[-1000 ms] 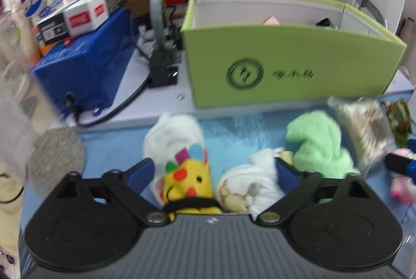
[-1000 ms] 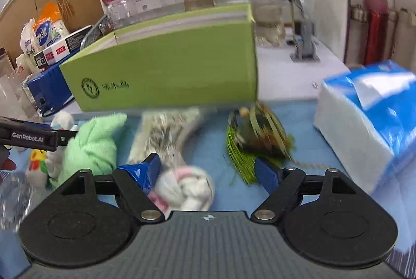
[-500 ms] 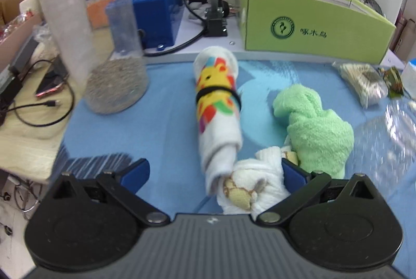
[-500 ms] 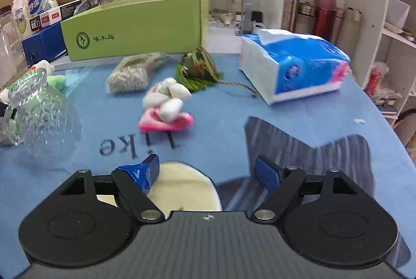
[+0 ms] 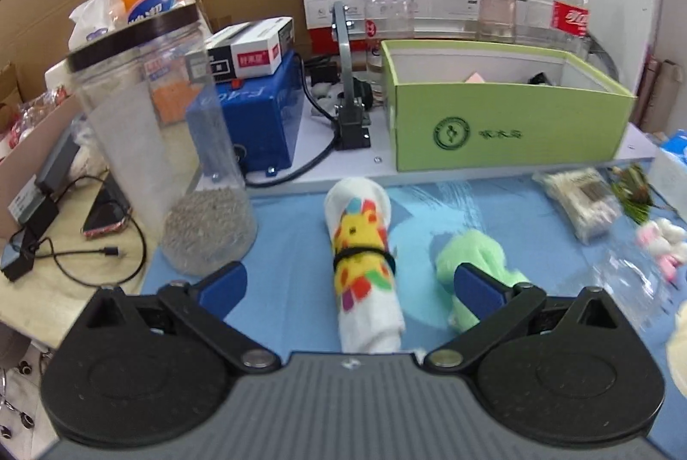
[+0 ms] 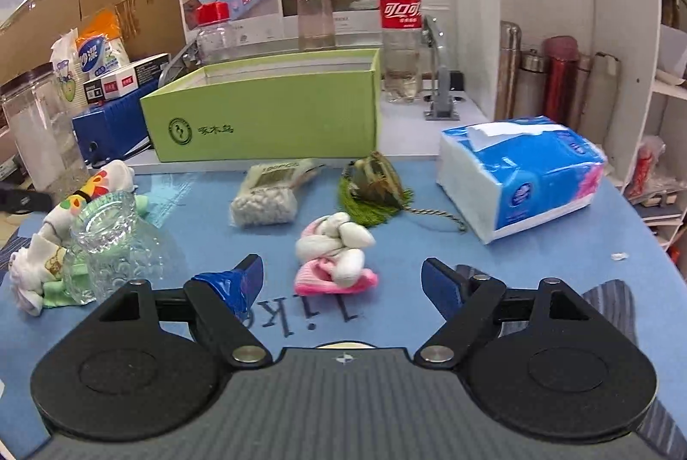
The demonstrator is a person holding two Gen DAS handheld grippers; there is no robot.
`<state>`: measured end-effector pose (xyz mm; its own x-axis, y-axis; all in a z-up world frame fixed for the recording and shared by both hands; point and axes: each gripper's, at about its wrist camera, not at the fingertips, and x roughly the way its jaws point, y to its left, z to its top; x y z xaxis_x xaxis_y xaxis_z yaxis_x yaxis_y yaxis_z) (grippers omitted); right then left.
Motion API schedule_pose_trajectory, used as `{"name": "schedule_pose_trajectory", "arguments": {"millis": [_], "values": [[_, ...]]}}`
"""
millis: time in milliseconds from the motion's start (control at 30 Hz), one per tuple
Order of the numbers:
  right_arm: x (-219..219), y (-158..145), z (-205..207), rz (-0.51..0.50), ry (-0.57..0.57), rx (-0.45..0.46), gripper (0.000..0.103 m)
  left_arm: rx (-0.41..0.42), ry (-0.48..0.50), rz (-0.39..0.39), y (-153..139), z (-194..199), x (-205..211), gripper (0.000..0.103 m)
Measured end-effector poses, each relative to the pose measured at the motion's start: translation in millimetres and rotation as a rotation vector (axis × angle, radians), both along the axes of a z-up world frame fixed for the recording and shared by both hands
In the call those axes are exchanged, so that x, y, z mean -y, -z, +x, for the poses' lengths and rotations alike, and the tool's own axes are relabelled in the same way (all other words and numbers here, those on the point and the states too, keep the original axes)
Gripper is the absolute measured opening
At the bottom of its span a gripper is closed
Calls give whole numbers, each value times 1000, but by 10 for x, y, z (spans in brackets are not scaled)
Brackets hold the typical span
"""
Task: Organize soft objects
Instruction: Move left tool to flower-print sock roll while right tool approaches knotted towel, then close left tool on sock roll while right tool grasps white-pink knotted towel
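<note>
Jaws apart on both my tools: left gripper [image 5: 350, 290] straddles the rolled white sock [image 5: 365, 267] beside the green sock [image 5: 476, 262]; right gripper [image 6: 341, 284] frames the pink-and-white sock bundle [image 6: 335, 254] on the blue mat [image 6: 493, 271], before the green box [image 6: 266, 116].

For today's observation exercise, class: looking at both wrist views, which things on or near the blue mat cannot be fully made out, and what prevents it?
- Green box contents: both views, its front wall hides all but a pink corner and a dark item.
- White sock bundle: right wrist view, partly behind the glass jar.
- Green cloth: left wrist view, the left claw finger covers its near end.
- Pink-and-white bundle: left wrist view, blurred near the edge.
</note>
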<state>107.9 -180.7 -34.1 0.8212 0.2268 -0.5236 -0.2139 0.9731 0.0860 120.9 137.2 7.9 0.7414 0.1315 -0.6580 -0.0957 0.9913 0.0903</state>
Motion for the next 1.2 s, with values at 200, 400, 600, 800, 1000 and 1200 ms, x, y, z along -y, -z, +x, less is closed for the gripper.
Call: {"name": "schedule_pose_trajectory", "arguments": {"millis": [200, 400, 600, 800, 1000, 1200], "values": [[11, 94, 7, -46, 6, -39, 68, -91, -59, 17, 262, 438, -160, 102], [-1, 147, 262, -87, -1, -63, 68, -133, -65, -38, 411, 497, -234, 102], [-233, 267, 606, -112, -56, -98, 70, -156, -52, -66, 456, 501, -275, 101], [-152, 332, 564, -78, -62, -43, 71, -186, -29, -118, 439, 522, -398, 71], [-130, 322, 559, -62, -70, -25, 41, -178, -44, -143, 334, 456, -457, 31], [-21, 225, 396, 38, -102, -17, 23, -114, -41, -138, 61, 258, -469, 31]]}}
